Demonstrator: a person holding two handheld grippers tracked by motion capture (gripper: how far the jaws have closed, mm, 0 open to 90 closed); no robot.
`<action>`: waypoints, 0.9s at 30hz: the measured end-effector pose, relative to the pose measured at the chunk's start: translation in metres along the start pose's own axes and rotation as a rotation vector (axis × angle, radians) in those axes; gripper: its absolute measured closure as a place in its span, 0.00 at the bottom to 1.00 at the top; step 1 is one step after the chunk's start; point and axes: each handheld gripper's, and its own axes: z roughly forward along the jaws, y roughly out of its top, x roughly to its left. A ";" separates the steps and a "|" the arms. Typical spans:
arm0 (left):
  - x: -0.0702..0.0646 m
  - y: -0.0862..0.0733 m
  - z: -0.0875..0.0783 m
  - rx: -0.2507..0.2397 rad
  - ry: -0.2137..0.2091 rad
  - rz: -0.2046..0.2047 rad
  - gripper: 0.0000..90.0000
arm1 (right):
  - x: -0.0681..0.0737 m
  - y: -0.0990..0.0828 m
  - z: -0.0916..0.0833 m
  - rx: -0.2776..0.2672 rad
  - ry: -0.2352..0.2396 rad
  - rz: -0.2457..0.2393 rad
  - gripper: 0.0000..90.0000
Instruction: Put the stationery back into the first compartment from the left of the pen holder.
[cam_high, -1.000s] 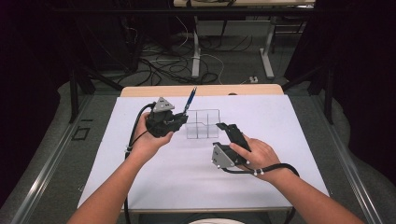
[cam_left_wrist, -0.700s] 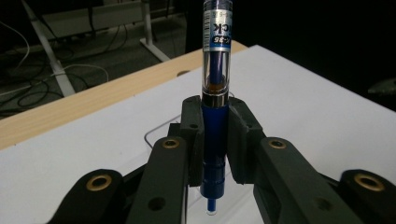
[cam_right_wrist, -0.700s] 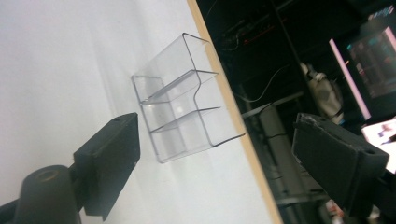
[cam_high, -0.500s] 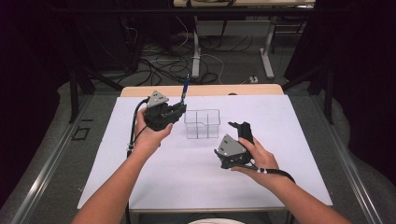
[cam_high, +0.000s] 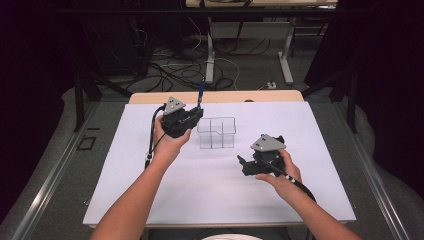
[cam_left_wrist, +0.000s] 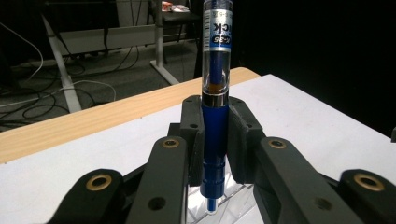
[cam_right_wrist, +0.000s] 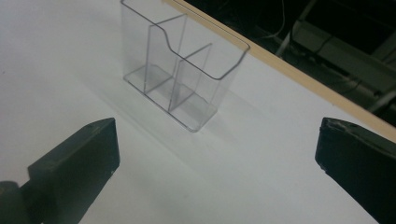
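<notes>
Pen (cam_left_wrist: 215, 135) upright, long axis vertical, tip down, pinched between the jaws of the left gripper (cam_high: 192, 116). Clear divided holder (cam_high: 216, 132) sits at 3 o'clock, just beside that gripper. Left gripper view shows the tip over clear plastic. Right gripper (cam_right_wrist: 217, 154) spread wide, holder at its 12 o'clock, on white table (cam_high: 215, 190).
</notes>
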 end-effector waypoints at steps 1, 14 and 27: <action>0.000 -0.001 0.002 0.001 0.001 -0.002 0.88 | -0.002 -0.001 0.000 0.014 -0.003 0.026 0.00; 0.000 -0.017 0.024 0.007 0.000 -0.025 0.88 | -0.018 -0.017 0.001 0.004 -0.016 0.229 0.00; 0.003 -0.030 0.038 0.056 0.006 -0.030 0.88 | -0.018 -0.021 0.002 -0.010 -0.014 0.270 0.00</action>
